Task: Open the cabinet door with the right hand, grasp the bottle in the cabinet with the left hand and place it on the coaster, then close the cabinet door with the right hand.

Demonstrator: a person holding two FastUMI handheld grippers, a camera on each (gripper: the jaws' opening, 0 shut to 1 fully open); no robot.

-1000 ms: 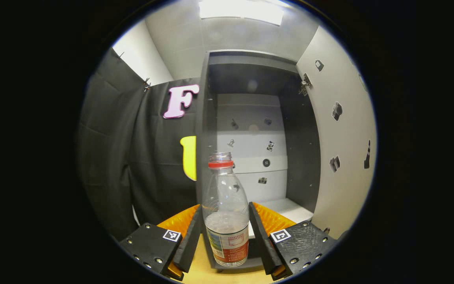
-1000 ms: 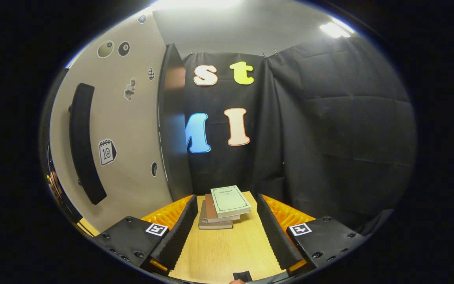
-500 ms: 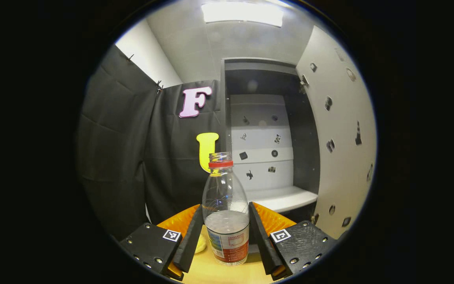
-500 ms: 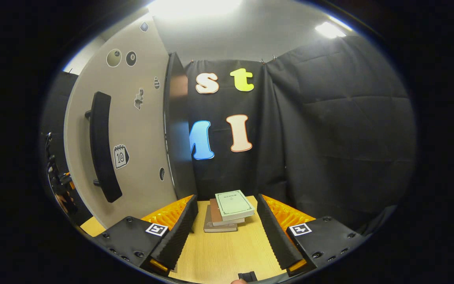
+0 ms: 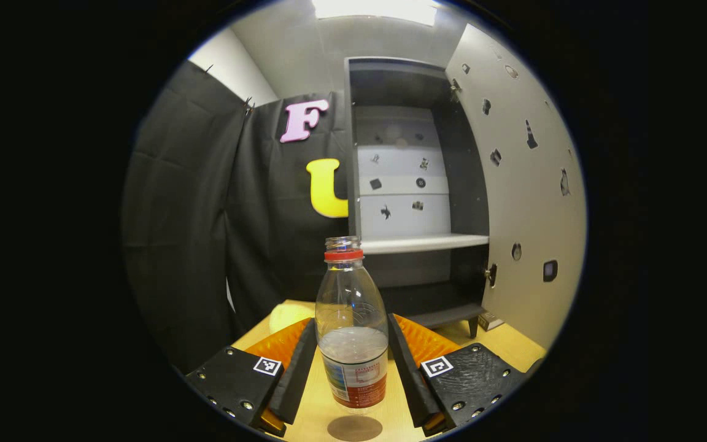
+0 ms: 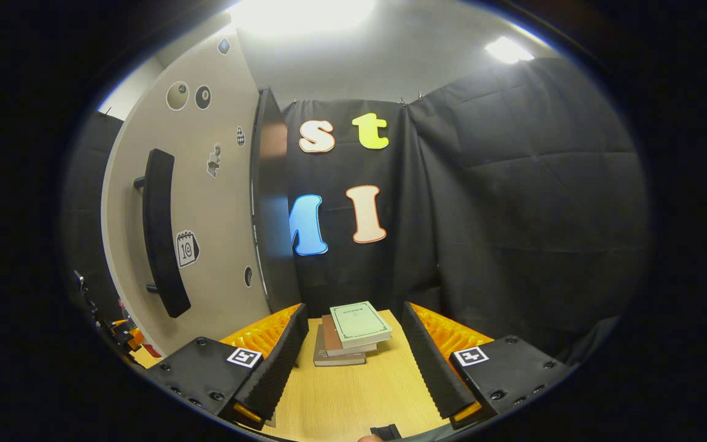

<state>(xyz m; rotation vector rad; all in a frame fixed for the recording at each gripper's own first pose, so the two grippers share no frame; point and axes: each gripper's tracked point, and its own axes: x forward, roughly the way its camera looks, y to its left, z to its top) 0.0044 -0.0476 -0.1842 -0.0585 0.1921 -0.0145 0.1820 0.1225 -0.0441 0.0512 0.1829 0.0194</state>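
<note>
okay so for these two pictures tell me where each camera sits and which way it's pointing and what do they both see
Left gripper view: rides the left tongs, facing the open cabinet; its fingers clamp the bottle over the table.
Right gripper view: rides the right tongs, open, facing the books and black cloth wall.
Shared: the cabinet door, its inner face in the left view, its handle side in the right.

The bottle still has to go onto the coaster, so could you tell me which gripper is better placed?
Left: the left gripper grips the bottle just above the coaster.
</note>
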